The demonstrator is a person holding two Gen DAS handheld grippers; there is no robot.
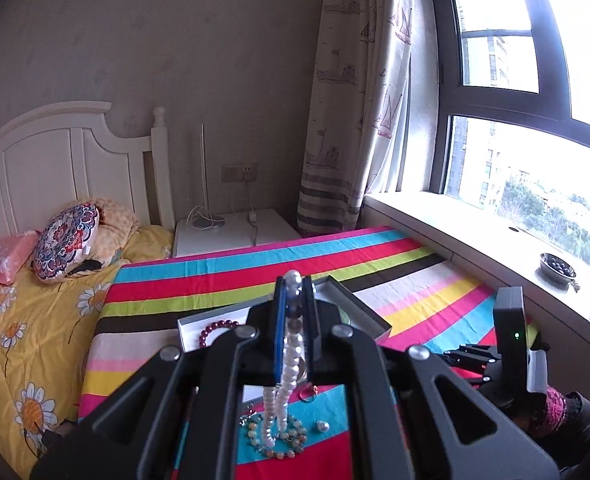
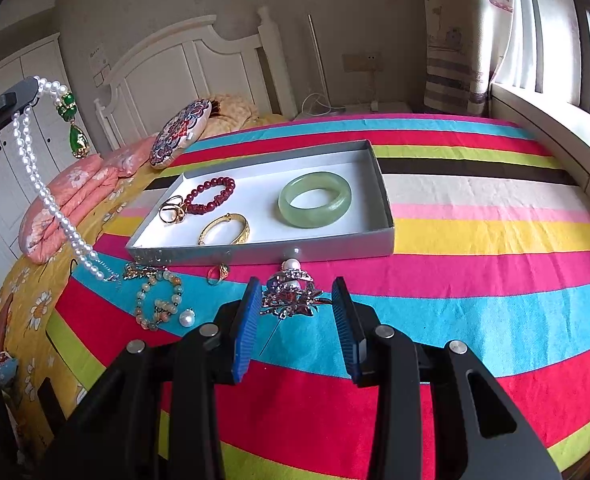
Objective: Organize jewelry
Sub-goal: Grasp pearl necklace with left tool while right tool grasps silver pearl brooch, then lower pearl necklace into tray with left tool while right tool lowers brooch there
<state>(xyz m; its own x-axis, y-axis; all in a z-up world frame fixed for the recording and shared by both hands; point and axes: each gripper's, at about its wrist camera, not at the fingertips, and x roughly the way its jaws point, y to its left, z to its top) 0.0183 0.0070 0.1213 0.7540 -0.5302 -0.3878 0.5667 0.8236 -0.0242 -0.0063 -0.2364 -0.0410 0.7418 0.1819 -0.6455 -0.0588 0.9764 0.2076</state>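
Observation:
My left gripper (image 1: 294,280) is shut on a white pearl necklace (image 1: 291,356), which hangs down to the striped cloth. From the right wrist view the necklace (image 2: 43,184) hangs high at the left with a green pendant (image 2: 78,138). My right gripper (image 2: 297,286) is open, its blue pads on either side of a silver flower brooch (image 2: 291,294) on the cloth. A grey tray (image 2: 359,240) holds a green jade bangle (image 2: 315,199), a dark red bead bracelet (image 2: 211,194), a gold bangle (image 2: 225,230) and gold rings (image 2: 171,210).
On the cloth in front of the tray lie a pale bead bracelet (image 2: 159,300), a gold ring (image 2: 217,274), a loose pearl (image 2: 187,317) and a pearl piece (image 2: 292,265). A bed with pillows (image 2: 183,132) is on the left, a windowsill (image 2: 555,136) on the right.

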